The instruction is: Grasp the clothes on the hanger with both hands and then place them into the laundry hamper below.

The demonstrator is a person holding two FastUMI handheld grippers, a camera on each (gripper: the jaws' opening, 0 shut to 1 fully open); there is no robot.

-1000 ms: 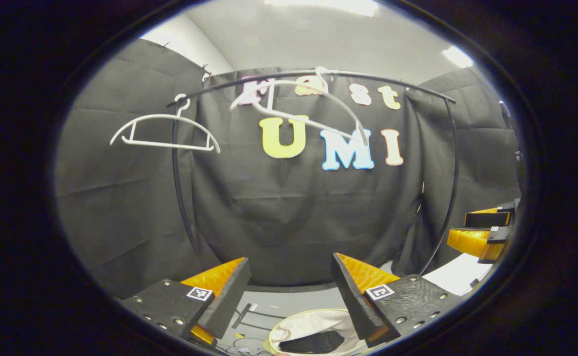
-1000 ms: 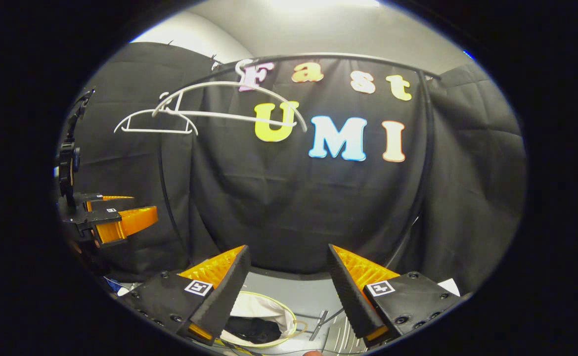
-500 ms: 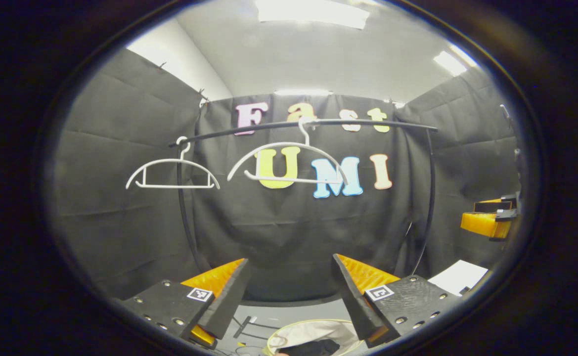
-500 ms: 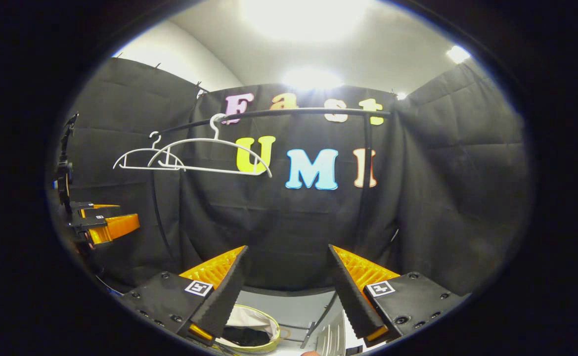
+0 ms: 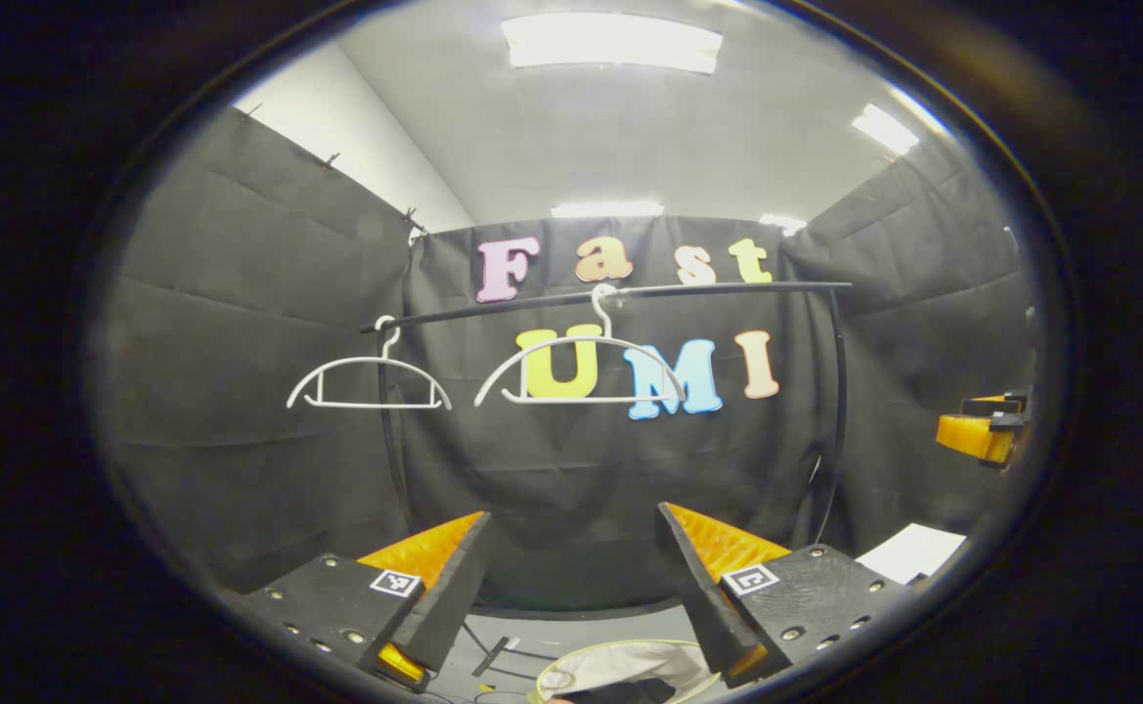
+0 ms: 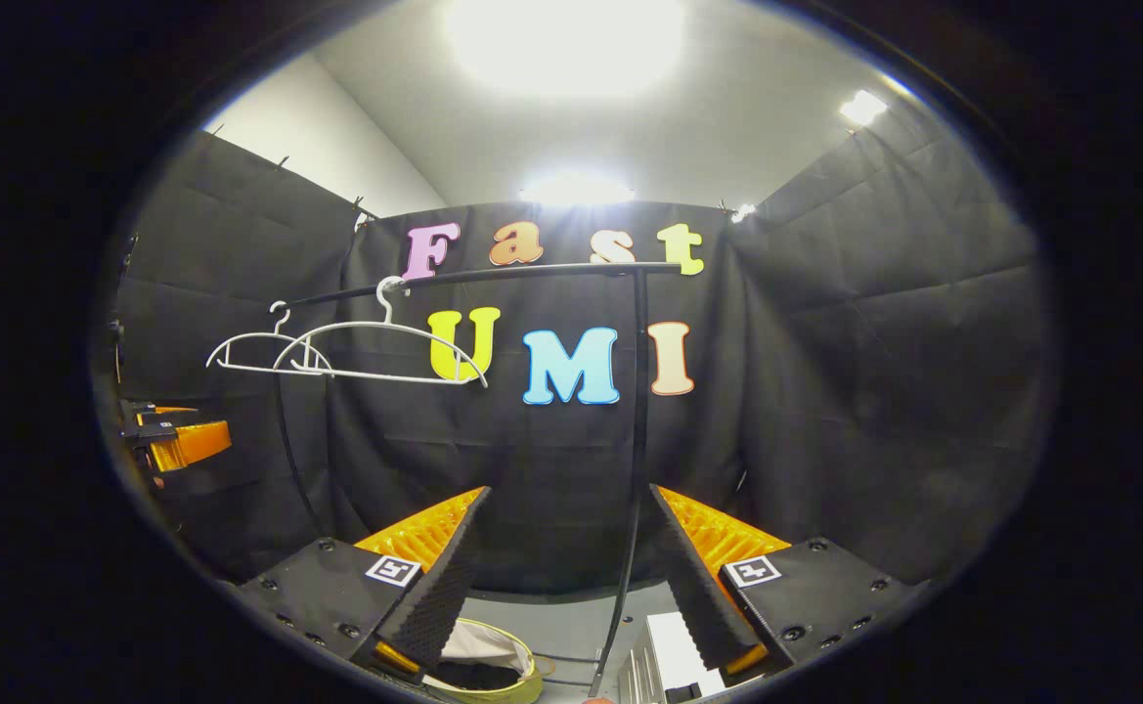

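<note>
Above laundry hamper (image 5: 620, 665), left gripper (image 5: 571, 577), right gripper (image 6: 563, 567) level, agape.

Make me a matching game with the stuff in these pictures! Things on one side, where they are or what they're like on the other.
Things:
1. two white plastic hangers
2. round laundry hamper with a yellow rim
3. dark garment
4. left gripper

Places or states:
A. lying inside the hamper
B. open, holding nothing
C. bare, on the black rail
D. on the floor beneath the rail

Pairs: 1-C, 2-D, 3-A, 4-B
</note>
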